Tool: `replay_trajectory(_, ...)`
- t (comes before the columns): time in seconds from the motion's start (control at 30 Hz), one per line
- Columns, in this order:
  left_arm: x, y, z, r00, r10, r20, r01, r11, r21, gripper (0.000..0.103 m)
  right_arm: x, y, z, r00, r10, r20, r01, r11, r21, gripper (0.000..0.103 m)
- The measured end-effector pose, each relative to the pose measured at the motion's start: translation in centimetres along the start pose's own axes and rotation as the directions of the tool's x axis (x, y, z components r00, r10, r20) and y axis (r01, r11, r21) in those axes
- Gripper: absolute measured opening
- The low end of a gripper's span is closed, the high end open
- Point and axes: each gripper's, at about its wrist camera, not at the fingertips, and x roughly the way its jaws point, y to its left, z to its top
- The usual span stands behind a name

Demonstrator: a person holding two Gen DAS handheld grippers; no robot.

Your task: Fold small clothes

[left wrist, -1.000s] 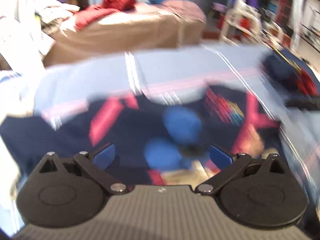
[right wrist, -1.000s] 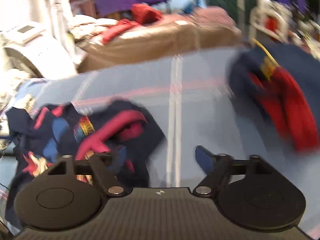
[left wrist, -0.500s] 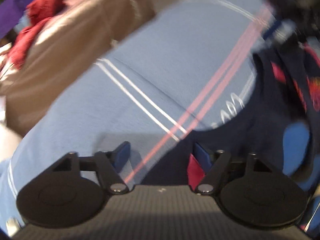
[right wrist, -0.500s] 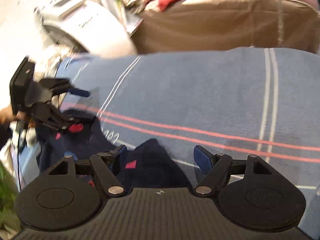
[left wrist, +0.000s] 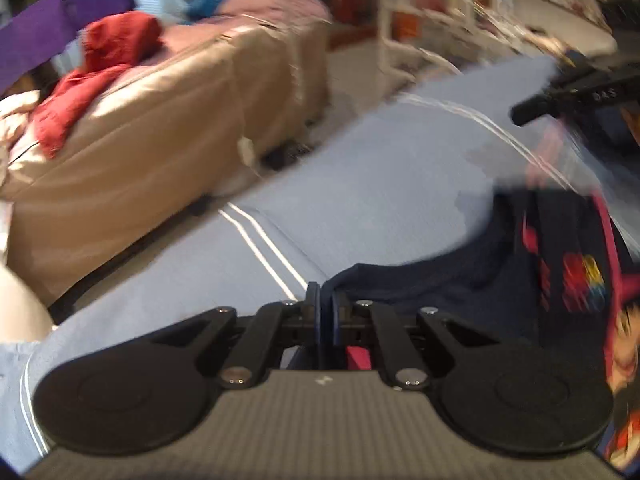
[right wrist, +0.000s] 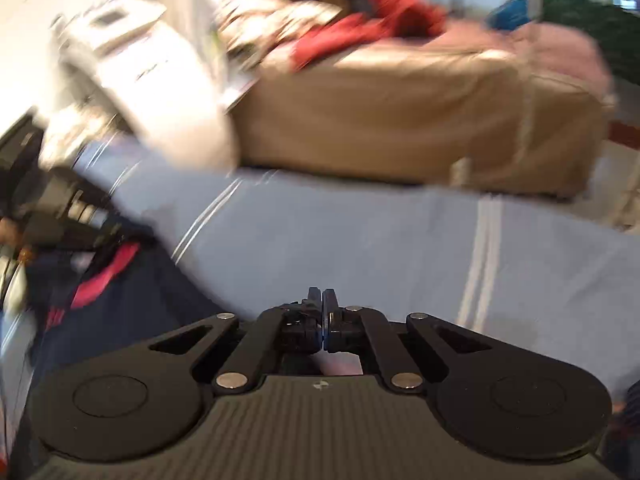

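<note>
Both grippers (left wrist: 325,312) (right wrist: 322,318) pinched on navy garment (left wrist: 460,280) edge

Navy garment (left wrist: 460,280) smeared by motion blur, print illegible, cut off at right edge

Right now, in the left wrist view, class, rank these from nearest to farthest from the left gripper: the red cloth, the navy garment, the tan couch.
1. navy garment, at the left gripper, lower right.
2. tan couch, beyond the blue blanket, upper left.
3. red cloth, atop the couch, far left.
</note>
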Motion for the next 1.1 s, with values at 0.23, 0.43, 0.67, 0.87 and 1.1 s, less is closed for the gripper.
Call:
replay_trajectory(0.23,3.6,-2.5,-1.6,0.918,0.393,-0.061,-0.388,0.918,0.078,0.103,-0.6,2.8,-3.1,1.000,-0.002,0.000,0.002,0.997,-0.078,0.102)
replay_trajectory(0.43,-0.9,-4.1,-3.0,0.919,0.391,-0.041,-0.392,0.920,-0.013,0.103,-7.3,8.4,-10.9,0.999,0.001,-0.041,-0.015,0.943,-0.333,0.100)
replay_trajectory(0.67,-9.1,-9.0,-7.1,0.969,0.247,-0.021,-0.246,0.949,-0.196,0.103,-11.3,7.8,-17.9,0.994,-0.088,-0.066,0.071,0.973,-0.218,0.099)
replay_trajectory(0.87,-14.3,-16.8,-15.8,0.989,0.043,-0.139,-0.077,0.965,-0.250,0.103,-14.5,7.3,-20.8,0.990,-0.126,-0.064,0.122,0.991,-0.060,0.101)
replay_trajectory(1.1,-22.4,-19.8,-27.3,0.971,0.083,-0.223,-0.162,0.916,-0.368,0.103,-21.0,7.6,-27.5,0.982,0.107,-0.152,-0.110,0.994,-0.011,0.103)
